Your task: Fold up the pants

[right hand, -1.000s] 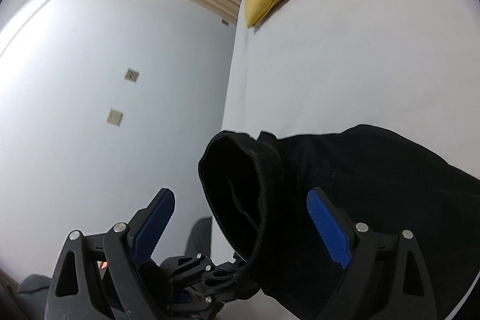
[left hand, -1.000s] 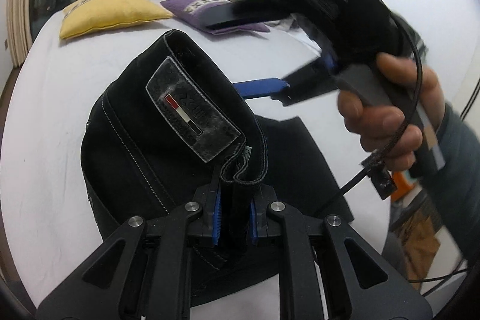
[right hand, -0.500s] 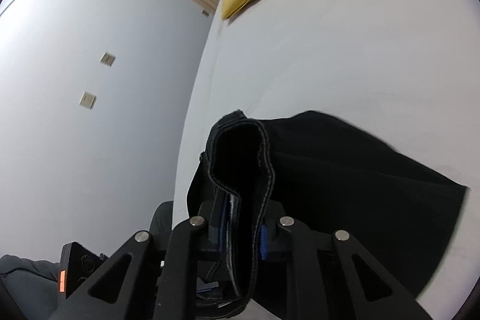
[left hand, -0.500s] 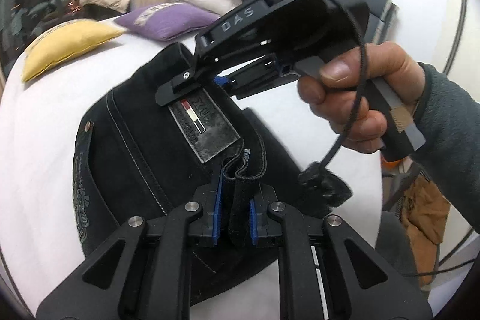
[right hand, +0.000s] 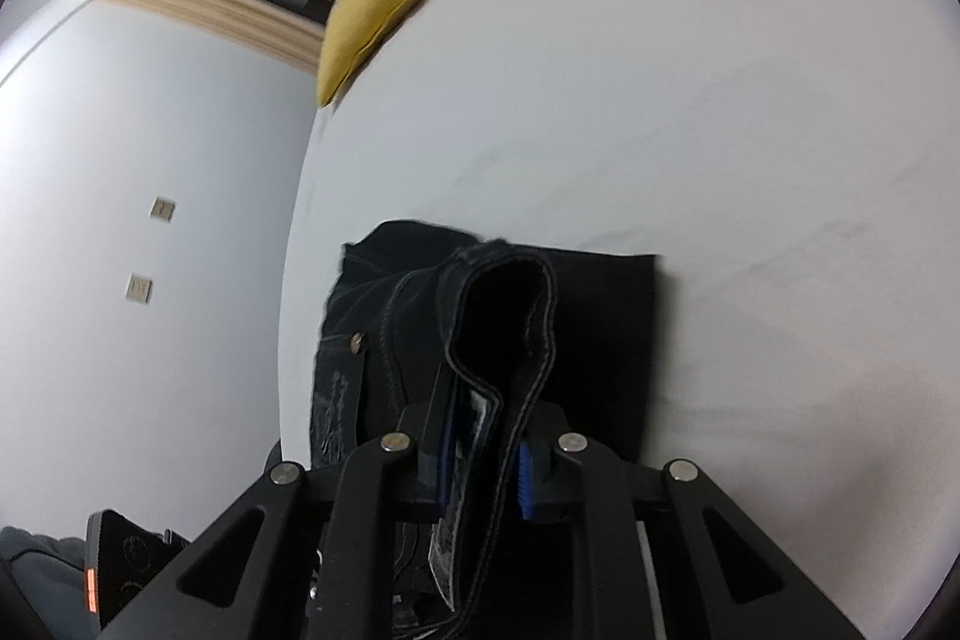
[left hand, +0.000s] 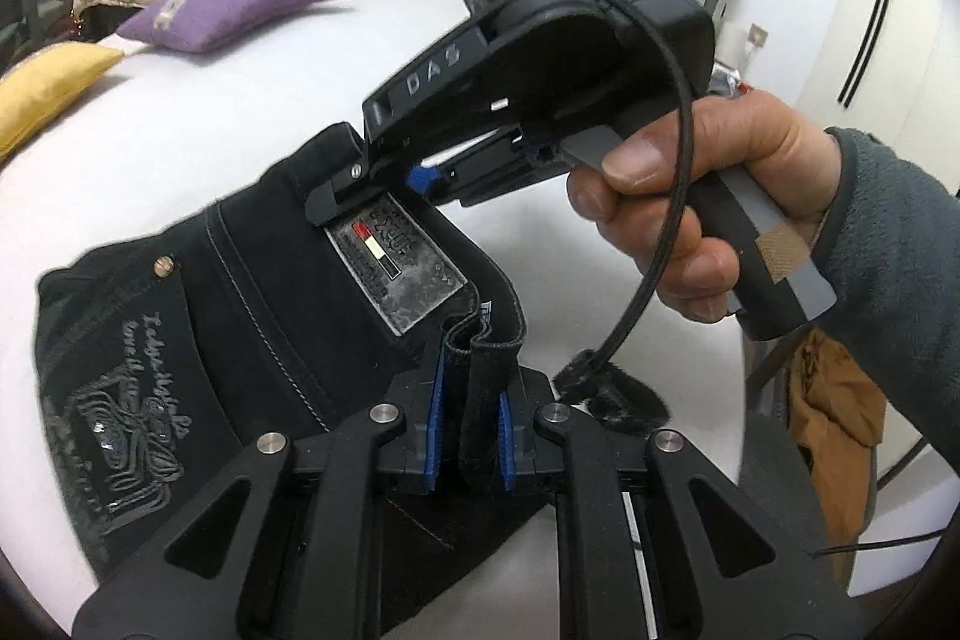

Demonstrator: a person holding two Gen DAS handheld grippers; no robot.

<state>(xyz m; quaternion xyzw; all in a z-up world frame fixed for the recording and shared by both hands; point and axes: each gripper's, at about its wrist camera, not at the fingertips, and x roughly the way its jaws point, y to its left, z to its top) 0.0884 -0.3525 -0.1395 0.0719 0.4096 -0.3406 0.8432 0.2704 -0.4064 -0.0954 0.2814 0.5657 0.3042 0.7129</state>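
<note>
Both of my grippers now have the black pants (left hand: 252, 316) by the waistband, and that is the change that matters: a second ago the right gripper (right hand: 483, 466) stood with its jaws spread wide around the band, and now they are pinched on it, blue pads pressing the doubled denim from either side. The left gripper (left hand: 471, 436) keeps its jaws clamped tight on a fold of the same waistband, as it did before. From the left wrist I see the person's right hand (left hand: 708, 214) carrying its gripper in beside the leather patch (left hand: 396, 274), far closer than it was 1 second back. The pants lie bunched on the white bed (right hand: 690, 112), rear pocket and rivet facing up on the left side, a flat dark panel spread behind the band in the right wrist view. A yellow cushion (right hand: 384, 10) and a purple cushion (left hand: 234, 7) sit well apart at the far end. With 2 grips secured on the waist, I judge the garment ready to be lifted and laid out for the 1st fold. The risk I see is uneven layers slipping from the right pinch.
</note>
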